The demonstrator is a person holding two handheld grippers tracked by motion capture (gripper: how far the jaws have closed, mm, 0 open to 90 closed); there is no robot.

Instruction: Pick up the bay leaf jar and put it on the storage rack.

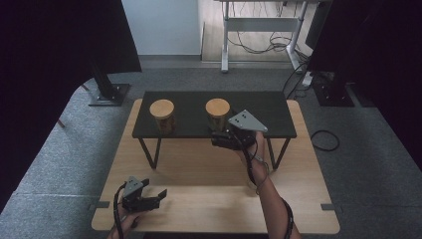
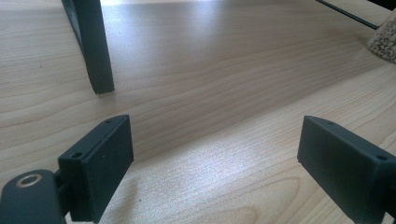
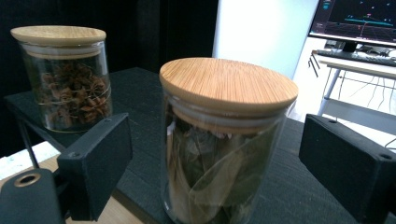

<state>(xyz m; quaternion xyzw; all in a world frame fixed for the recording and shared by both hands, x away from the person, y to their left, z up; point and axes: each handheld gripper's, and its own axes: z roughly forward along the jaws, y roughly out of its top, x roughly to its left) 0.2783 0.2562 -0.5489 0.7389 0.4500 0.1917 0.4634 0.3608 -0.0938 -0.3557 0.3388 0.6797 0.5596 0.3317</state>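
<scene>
1. The high view looks forward and down from above the person's side, taking in the whole wooden table, the black shelf and the grey floor beyond.
2. The left gripper view sits low over the tabletop, close to a shelf leg.
3. The right gripper view faces the shelf closely; both lidded jars also show from above.

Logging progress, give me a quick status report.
Right hand-held gripper open, jaws either side of leaf jar. Left hand-held gripper open, idle above table. Nothing blocking.
</scene>
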